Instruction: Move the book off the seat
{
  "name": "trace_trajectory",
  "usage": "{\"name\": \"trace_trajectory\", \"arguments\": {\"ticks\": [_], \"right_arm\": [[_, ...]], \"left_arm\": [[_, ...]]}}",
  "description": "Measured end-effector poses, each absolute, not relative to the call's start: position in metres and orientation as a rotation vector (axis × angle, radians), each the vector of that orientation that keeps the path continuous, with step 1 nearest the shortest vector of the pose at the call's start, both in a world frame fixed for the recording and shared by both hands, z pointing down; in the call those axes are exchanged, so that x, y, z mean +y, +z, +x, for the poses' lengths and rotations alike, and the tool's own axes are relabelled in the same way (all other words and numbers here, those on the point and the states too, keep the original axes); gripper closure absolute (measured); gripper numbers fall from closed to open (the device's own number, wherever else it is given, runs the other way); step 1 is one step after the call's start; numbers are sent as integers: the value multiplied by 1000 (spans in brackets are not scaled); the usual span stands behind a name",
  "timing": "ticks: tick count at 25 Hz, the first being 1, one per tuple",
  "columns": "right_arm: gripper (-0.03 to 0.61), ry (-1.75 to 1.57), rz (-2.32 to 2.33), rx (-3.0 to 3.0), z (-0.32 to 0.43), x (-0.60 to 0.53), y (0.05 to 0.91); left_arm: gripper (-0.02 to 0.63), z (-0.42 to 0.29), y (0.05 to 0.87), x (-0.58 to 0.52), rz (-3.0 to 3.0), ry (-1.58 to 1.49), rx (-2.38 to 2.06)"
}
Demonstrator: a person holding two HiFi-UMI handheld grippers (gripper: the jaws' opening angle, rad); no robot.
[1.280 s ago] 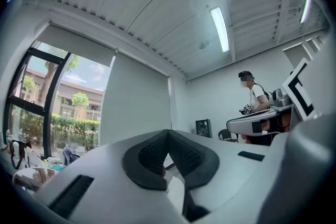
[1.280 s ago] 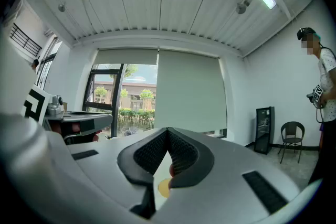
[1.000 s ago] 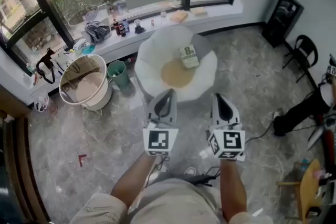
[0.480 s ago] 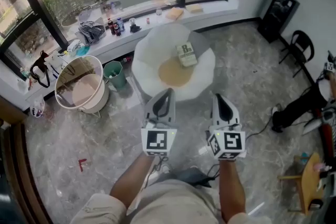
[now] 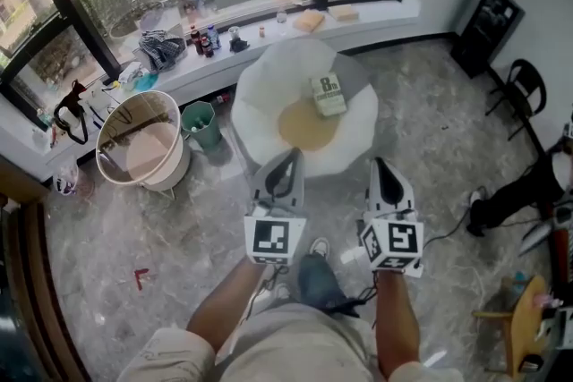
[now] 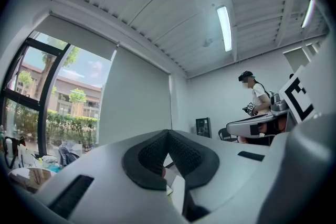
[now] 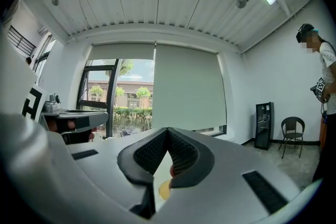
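Observation:
A green and white book (image 5: 329, 94) lies on the white round seat (image 5: 260, 89), partly over its tan cushion (image 5: 306, 123), beside the grey backrest. My left gripper (image 5: 288, 158) and right gripper (image 5: 380, 166) hang side by side in front of the seat, well short of the book. Both are shut with nothing between their jaws. In the left gripper view the tips of the left gripper (image 6: 168, 132) meet, and in the right gripper view the tips of the right gripper (image 7: 168, 130) meet, with a sliver of seat and cushion showing below them.
A round bin with a clear liner (image 5: 141, 141) and a small green bucket (image 5: 200, 123) stand left of the seat. The windowsill (image 5: 269, 27) holds bottles and pads. A black speaker (image 5: 487, 29) and a black chair (image 5: 517, 94) are at the right. A person (image 7: 324, 86) stands near the right wall.
The view has shifted slightly; the seat and book sit a little nearer the grippers. A foot has come into view under the grippers. Both grippers stay shut.

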State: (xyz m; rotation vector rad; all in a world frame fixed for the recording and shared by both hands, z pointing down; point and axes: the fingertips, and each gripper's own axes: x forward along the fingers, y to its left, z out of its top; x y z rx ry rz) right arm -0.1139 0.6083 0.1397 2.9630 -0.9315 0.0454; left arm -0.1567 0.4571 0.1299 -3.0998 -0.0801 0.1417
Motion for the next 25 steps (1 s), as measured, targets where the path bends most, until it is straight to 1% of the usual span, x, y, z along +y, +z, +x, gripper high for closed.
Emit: {"name": "trace_trajectory", "arguments": {"ticks": [15,25], "right_arm": [[575,82,2982,-1004,53,622,149],[575,92,2991,-1042,118,639,157]], "left_arm": [[614,1,127,469,-3099,111,-4],[614,59,133,479,-3105,80,48]]}}
